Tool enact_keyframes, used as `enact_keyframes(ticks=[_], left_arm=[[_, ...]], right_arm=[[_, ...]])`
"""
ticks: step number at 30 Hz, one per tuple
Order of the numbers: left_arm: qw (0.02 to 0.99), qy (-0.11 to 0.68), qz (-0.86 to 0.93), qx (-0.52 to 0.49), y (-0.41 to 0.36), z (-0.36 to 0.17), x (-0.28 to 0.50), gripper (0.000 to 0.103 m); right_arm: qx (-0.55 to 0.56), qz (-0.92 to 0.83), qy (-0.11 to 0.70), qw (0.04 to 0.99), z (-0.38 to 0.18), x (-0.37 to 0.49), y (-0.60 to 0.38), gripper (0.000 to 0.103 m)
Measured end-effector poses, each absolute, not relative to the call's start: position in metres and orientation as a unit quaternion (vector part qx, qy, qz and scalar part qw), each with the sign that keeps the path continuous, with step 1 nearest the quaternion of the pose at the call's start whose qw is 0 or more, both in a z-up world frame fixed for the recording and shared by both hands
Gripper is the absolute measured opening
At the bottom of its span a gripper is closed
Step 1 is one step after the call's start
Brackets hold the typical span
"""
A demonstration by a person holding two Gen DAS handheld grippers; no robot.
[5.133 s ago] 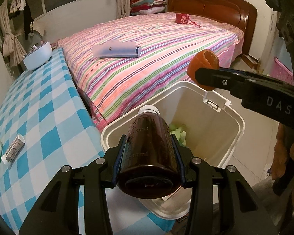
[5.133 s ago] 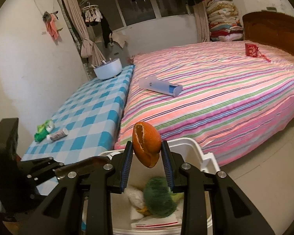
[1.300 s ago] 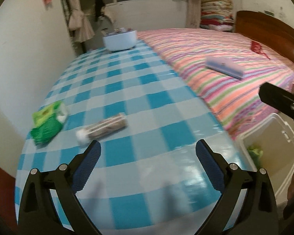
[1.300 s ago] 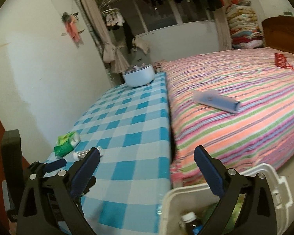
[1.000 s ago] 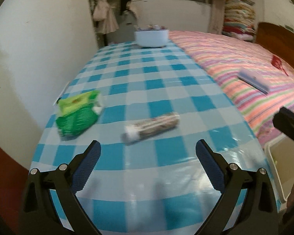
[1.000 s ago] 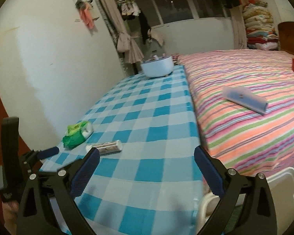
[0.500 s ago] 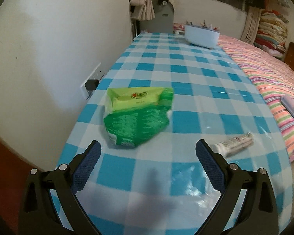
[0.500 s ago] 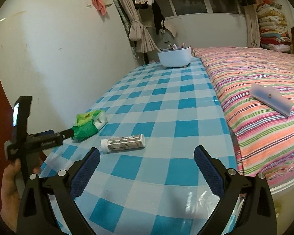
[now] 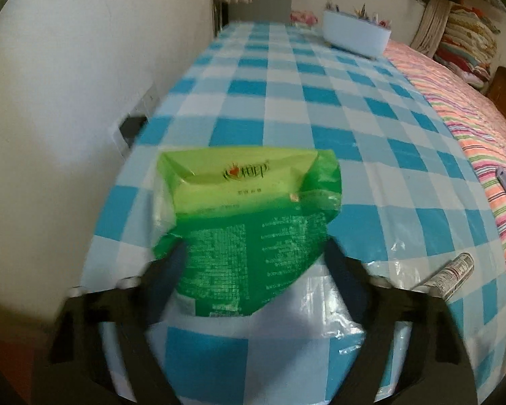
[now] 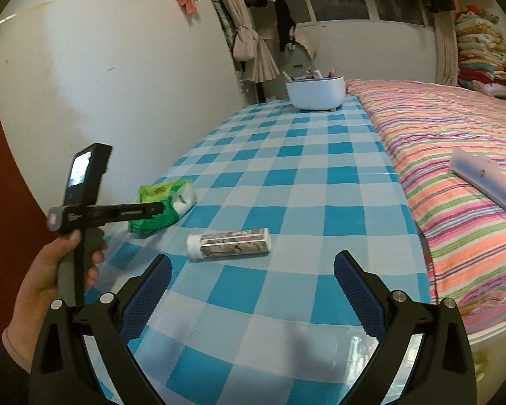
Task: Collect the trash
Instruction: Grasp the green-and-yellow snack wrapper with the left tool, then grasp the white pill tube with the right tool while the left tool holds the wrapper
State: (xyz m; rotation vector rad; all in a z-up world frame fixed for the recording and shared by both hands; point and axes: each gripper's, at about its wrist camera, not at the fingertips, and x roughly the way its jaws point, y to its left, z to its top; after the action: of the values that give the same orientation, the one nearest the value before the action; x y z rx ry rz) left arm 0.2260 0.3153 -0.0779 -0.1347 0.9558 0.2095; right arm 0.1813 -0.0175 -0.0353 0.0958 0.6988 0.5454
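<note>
Over checked table (image 10: pixel 303 182), left gripper (image 9: pixel 253 263) straddling green packet (image 9: pixel 249 216), level

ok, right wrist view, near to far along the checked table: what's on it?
Cylindrical tube → green packet, with the left gripper at it → white tub at the far end.

My left wrist camera sits low and close over the blue-and-white checked tablecloth (image 9: pixel 286 94), facing the crumpled green plastic packet (image 9: pixel 249 222) and the far wall. My right wrist camera stands higher and further back, facing the same way. Both share the packet (image 10: pixel 162 202), the printed cylindrical tube (image 9: pixel 452 275) (image 10: pixel 229 243) and the white oval tub (image 9: pixel 354 35) (image 10: pixel 315 92)
</note>
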Motion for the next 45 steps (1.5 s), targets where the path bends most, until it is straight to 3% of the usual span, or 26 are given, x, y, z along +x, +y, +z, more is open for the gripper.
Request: enact_keyframes(ticks=[5,7,9,13,15,18,45], left_arm=[[0.874,0.474,0.067,-0.089,0.325,-0.089,0.237,0.059],[0.874,0.472,0.06,-0.095,0.328,-0.089,0.238,0.052],[0.876,0.469,0.051,-0.1,0.331,-0.089,0.237,0.037],[0.878,0.469,0.037,-0.092,0.327,-0.088,0.236,0.025],[0.879,0.466,0.032,-0.099,0.327,-0.088,0.235,0.012],[0.88,0.463,0.03,-0.096,0.328,-0.088,0.235,0.007],[0.886,0.452,0.025,-0.099,0.333,-0.074,0.205,0.001]], right_arm=[[0.029,0.303,0.335,0.892,-0.03,0.188,-0.003,0.094],[0.022,0.332,0.336,0.881,-0.026,0.195,0.003,0.094],[-0.003,0.352,0.326,0.878,-0.022,0.2,0.012,0.094],[-0.032,0.381,0.328,0.864,-0.024,0.211,0.028,0.094],[-0.051,0.398,0.334,0.853,-0.027,0.218,0.037,0.094],[-0.068,0.42,0.338,0.839,-0.03,0.228,0.045,0.094],[-0.303,0.512,0.427,0.681,-0.094,0.264,0.121,0.094]])
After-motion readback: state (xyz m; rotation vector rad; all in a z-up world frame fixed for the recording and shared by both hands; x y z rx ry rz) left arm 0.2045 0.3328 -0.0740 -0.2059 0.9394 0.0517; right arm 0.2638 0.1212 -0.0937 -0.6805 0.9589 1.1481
